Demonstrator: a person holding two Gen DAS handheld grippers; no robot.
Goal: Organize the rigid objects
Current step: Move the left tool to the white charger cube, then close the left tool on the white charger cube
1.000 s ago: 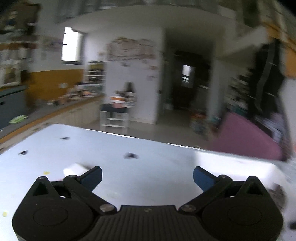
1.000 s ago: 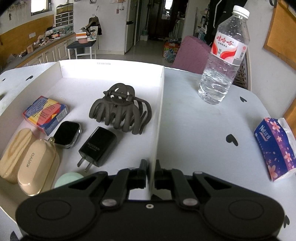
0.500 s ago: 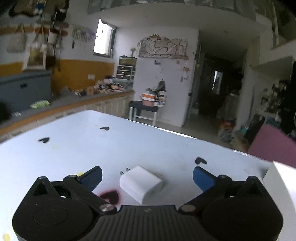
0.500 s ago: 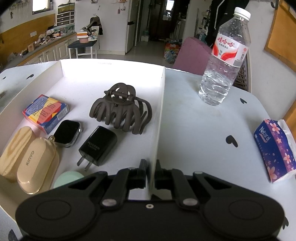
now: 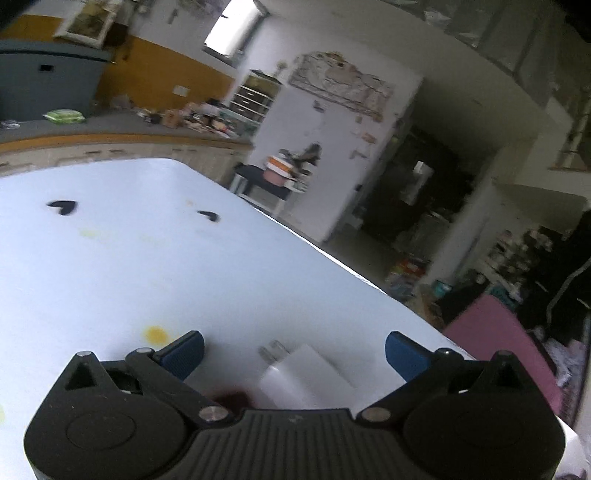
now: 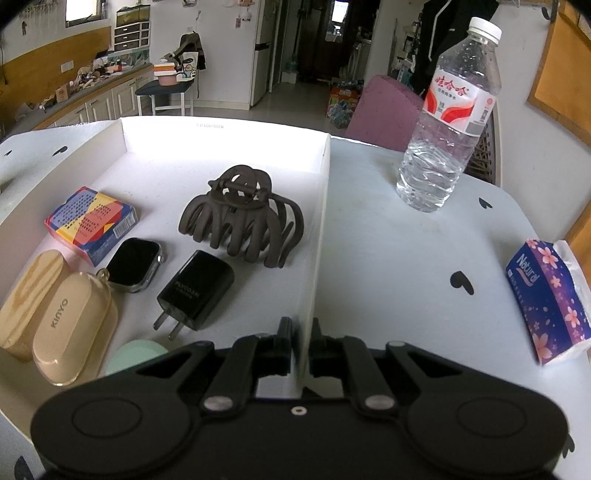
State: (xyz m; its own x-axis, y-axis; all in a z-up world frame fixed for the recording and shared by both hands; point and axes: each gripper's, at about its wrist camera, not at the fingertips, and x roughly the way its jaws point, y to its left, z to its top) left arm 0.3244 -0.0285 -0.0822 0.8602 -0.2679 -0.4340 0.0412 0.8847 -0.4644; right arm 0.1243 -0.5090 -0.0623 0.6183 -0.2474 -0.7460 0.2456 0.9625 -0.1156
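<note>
- Daylight from a high window (image 5: 233, 27) leaves the left wrist view dim and soft, with motion blur over the room and the white charger (image 5: 306, 376) between the blue fingertips (image 5: 184, 350).
- The white table (image 5: 147, 266) looks washed out and bluish there; the far doorway (image 5: 413, 192) is nearly black.
- The right wrist view is bright and sharp.
- Glare whitens the far wall of the white tray (image 6: 221, 136).
- The hair claw (image 6: 240, 218) casts only a faint shadow.
- Fisheye distortion curves the edges and darkens the corners in both views.
</note>
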